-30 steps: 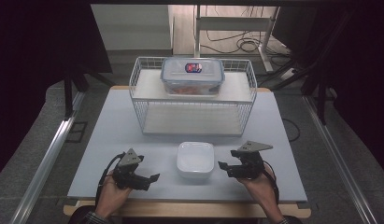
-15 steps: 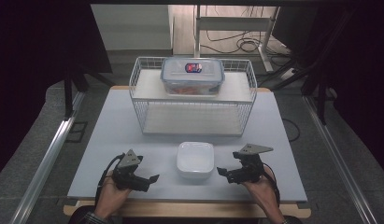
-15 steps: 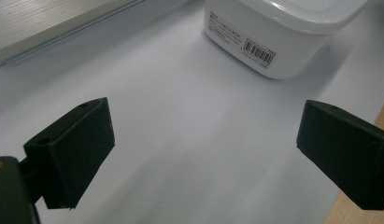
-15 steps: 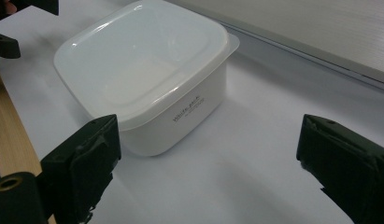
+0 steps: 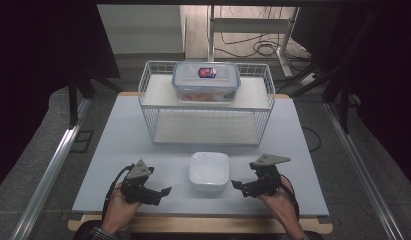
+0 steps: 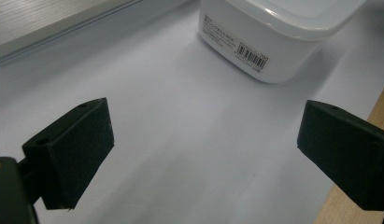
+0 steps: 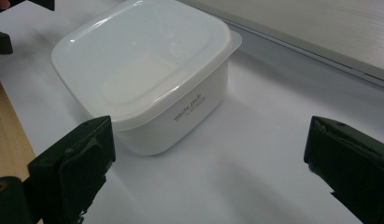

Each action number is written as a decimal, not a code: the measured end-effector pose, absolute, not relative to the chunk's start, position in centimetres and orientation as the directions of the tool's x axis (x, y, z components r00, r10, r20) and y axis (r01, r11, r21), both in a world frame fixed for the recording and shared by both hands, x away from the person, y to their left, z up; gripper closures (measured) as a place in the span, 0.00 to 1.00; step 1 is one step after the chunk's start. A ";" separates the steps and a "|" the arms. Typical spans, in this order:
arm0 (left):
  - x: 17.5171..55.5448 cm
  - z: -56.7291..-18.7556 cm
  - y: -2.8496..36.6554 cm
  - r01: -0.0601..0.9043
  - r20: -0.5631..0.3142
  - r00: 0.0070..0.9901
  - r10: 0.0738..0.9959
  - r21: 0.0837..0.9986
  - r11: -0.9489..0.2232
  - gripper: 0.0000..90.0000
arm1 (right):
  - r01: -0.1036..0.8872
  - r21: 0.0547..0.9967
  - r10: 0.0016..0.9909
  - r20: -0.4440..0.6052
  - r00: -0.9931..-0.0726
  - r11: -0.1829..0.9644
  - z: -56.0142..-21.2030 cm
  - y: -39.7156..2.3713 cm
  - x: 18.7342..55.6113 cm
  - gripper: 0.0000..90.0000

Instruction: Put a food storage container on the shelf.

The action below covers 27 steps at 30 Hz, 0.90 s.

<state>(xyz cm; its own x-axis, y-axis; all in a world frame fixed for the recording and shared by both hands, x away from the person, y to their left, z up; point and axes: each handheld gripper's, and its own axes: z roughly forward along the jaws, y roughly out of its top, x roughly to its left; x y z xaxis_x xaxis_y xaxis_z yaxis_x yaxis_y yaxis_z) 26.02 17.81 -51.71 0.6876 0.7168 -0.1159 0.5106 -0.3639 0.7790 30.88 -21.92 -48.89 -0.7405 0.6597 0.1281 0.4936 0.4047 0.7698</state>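
Between two wide-open hand-held grippers: left (image 5: 165,191), right (image 5: 234,184), sits square white plastic lidded tub (image 5: 209,171), glossy, round-cornered.

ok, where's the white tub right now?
High view: the white tub sits on the table near its front edge, between the left gripper and right gripper, in front of the wire rack.

The white tub (image 6: 273,32) is cut off by the top edge in the left gripper view. The label (image 5: 207,72) on the clear lidded box (image 5: 206,82) in the wire basket (image 5: 153,107) is too small to read.
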 end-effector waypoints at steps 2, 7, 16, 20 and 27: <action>26.0 -51.6 17.7 0.512 -0.116 0.686 0.718 0.779 -0.363 0.04 | 0.494 0.772 0.660 0.131 -0.739 0.400 -48.8 -21.9 30.9 0.02; 26.1 -51.3 17.3 0.515 -0.123 0.690 0.713 0.776 -0.365 0.04 | 0.494 0.778 0.663 0.136 -0.736 0.388 -48.7 -21.8 31.0 0.02; 26.7 -50.4 16.5 0.505 -0.143 0.709 0.691 0.787 -0.355 0.04 | 0.484 0.777 0.664 0.116 -0.738 0.403 -48.3 -21.0 31.1 0.02; 27.2 -49.9 16.0 0.496 -0.147 0.718 0.681 0.794 -0.352 0.05 | 0.493 0.776 0.663 0.133 -0.737 0.393 -48.1 -20.7 31.3 0.01; 28.2 -49.3 15.2 0.491 -0.134 0.723 0.678 0.790 -0.367 0.09 | 0.508 0.763 0.658 0.147 -0.739 0.399 -47.5 -19.8 31.3 0.03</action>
